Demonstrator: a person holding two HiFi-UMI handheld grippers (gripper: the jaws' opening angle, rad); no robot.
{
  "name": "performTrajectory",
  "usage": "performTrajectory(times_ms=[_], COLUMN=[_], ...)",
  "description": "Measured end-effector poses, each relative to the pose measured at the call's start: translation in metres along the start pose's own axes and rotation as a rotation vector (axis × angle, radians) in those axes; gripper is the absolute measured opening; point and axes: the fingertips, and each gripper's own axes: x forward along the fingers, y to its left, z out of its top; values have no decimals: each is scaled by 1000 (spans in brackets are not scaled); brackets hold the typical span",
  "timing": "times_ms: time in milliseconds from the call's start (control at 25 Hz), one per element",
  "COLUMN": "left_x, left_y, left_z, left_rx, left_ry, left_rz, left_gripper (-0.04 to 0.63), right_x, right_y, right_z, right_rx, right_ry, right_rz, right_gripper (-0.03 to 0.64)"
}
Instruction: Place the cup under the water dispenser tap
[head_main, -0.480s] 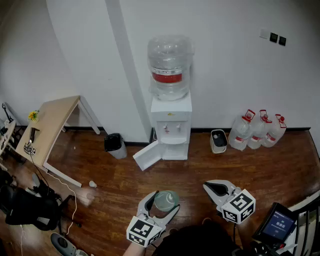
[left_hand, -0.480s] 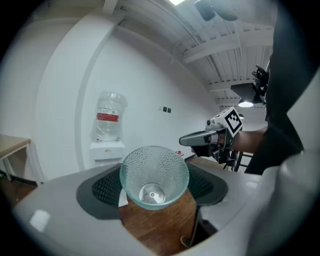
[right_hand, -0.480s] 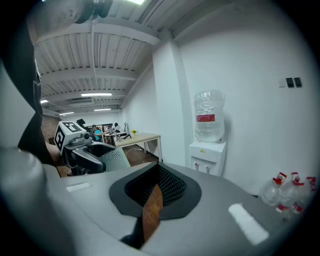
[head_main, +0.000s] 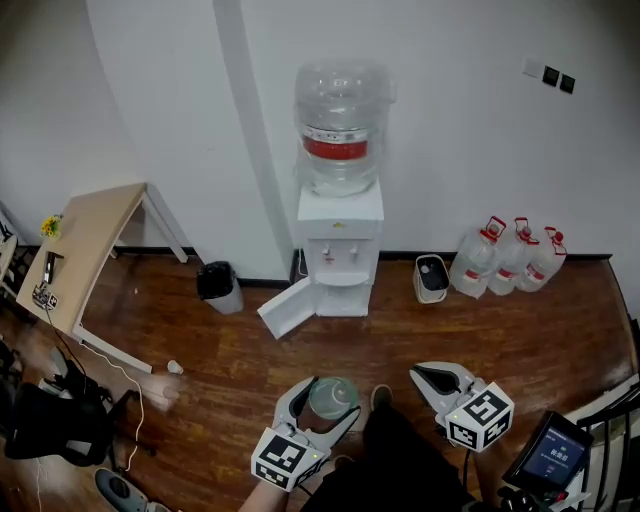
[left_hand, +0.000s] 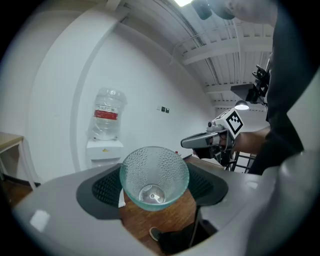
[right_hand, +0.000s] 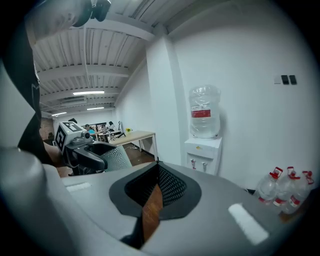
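Observation:
My left gripper (head_main: 329, 399) is shut on a clear dimpled glass cup (head_main: 333, 400), which it holds upright above the wooden floor. In the left gripper view the empty cup (left_hand: 154, 177) fills the gap between the dark pads (left_hand: 106, 188). The white water dispenser (head_main: 340, 255) stands against the far wall with a big clear bottle on top, well ahead of both grippers. It also shows as the dispenser (left_hand: 104, 149) and the dispenser (right_hand: 202, 151) in the gripper views. My right gripper (head_main: 432, 377) is shut on nothing, to the right of the cup.
The dispenser's lower door (head_main: 286, 309) hangs open to the left. A black bin (head_main: 217, 287) and a wooden table (head_main: 86, 246) are at the left. Several water jugs (head_main: 509, 261) and a small container (head_main: 432, 279) stand at the right wall. A tablet (head_main: 553, 451) lies at the bottom right.
The head view has shifted a little, and the person's leg and shoe now show between the grippers. The cup stays in the left gripper; the right gripper stays shut.

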Motion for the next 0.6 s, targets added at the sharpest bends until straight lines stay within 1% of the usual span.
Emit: performTrajectory(times_ms=[80, 240, 520, 600], left_x=[14, 50, 127, 149], left_y=[11, 36, 102, 120], left_z=[4, 20, 46, 52], left_rx=[13, 20, 31, 48], left_ry=[-6, 19, 87, 84], left_rz=[-5, 4, 20, 25], left_gripper=[278, 278, 278, 278], right_x=[11, 39, 96, 108], right_y=[-15, -62, -147, -173], right_z=[4, 12, 37, 46], right_rx=[4, 21, 43, 46], right_ry=[-11, -30, -32, -35], right_rz=[3, 24, 55, 58], right_gripper=[2, 2, 2, 2])
